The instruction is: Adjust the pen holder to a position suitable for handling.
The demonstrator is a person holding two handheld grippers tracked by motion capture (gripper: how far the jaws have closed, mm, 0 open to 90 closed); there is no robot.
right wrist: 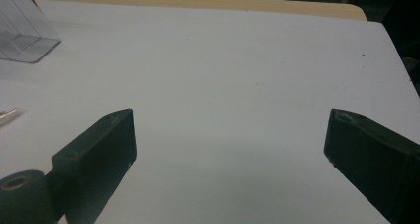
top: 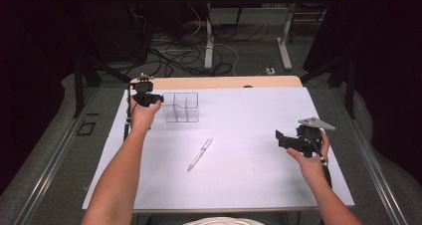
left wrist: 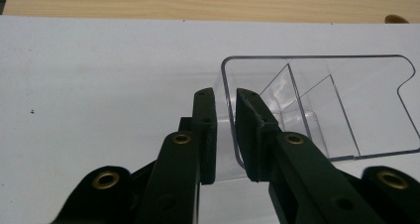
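Between the fingers of your left gripper (left wrist: 225, 135) stands the near wall of the clear plastic organizer (left wrist: 341, 105): one finger sits outside the wall, the other inside the tray, and the two are drawn almost together on that thin wall, gripping it. The organizer's inner dividers lie just past the inside finger, and the rest of the tray stretches away beyond the fingertips, resting on the white bench (left wrist: 99, 75). In the high view your left gripper (top: 149, 98) meets the organizer (top: 182, 107) at its left edge, toward the far side of the bench.

Your right gripper (right wrist: 228, 149) has its fingers spread wide and holds nothing; bare bench surface lies between them. Well off past its left finger you can see a corner of the organizer (right wrist: 22, 33). In the high view a white pen (top: 200, 154) lies flat on the bench between your two grippers, apart from both, and your right gripper (top: 286, 139) hovers near the right edge.
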